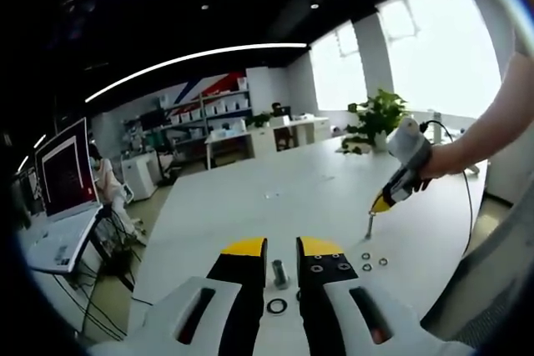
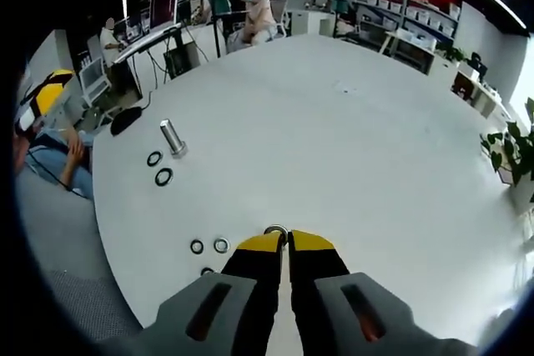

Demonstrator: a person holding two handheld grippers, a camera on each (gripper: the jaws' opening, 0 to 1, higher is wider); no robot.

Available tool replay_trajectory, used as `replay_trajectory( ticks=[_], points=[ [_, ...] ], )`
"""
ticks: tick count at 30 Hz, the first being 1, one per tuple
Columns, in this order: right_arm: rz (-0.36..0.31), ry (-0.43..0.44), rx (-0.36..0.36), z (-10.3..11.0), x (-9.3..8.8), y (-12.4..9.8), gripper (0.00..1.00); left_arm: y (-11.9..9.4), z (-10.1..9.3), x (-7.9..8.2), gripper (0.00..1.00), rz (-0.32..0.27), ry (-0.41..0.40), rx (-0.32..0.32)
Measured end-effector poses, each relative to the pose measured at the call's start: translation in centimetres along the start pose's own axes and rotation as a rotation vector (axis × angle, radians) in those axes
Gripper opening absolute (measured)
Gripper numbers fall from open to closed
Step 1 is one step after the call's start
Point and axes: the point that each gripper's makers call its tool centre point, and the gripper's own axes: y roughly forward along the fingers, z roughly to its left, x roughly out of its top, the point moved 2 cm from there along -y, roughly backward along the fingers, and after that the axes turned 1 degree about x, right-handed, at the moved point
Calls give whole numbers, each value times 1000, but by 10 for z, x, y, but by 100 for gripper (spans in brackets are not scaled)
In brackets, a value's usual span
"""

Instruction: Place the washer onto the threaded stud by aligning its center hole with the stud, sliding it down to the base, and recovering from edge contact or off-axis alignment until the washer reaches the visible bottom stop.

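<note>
A short metal stud (image 1: pixel 279 273) (image 2: pixel 173 137) stands upright on the white table (image 1: pixel 284 189) (image 2: pixel 334 139). In the left gripper view it shows in the gap between my open left gripper's (image 1: pixel 284 249) yellow-tipped jaws, with a dark washer (image 1: pixel 276 306) lying flat in front of it. My right gripper (image 2: pixel 285 241) (image 1: pixel 380 203) is shut on a metal washer (image 2: pixel 276 231) (image 1: pixel 368 224), held on edge just above the table, well away from the stud. A hand (image 1: pixel 442 160) holds that gripper. Two washers (image 2: pixel 158 168) lie beside the stud.
Three loose washers (image 1: pixel 371 262) (image 2: pixel 209 248) lie near my right gripper's tip. A laptop (image 1: pixel 67 177) stands on a side desk, and a plant (image 1: pixel 375 118) at the table's far end. People sit at desks (image 2: pixel 250 14) beyond the table. The table's rounded edge (image 2: pixel 108 231) is close.
</note>
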Motion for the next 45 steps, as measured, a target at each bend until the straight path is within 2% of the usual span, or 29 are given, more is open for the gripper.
replay_trajectory(
  ticks=[14, 27, 45],
  points=[
    [24, 2, 1, 0, -2, 3, 5, 0, 2, 0, 12, 1, -2, 6],
    [38, 44, 3, -1, -4, 5, 6, 1, 2, -1, 12, 8, 1, 8],
    [21, 72, 0, -3, -1, 3, 9, 1, 2, -2, 12, 13, 1, 10]
  ],
)
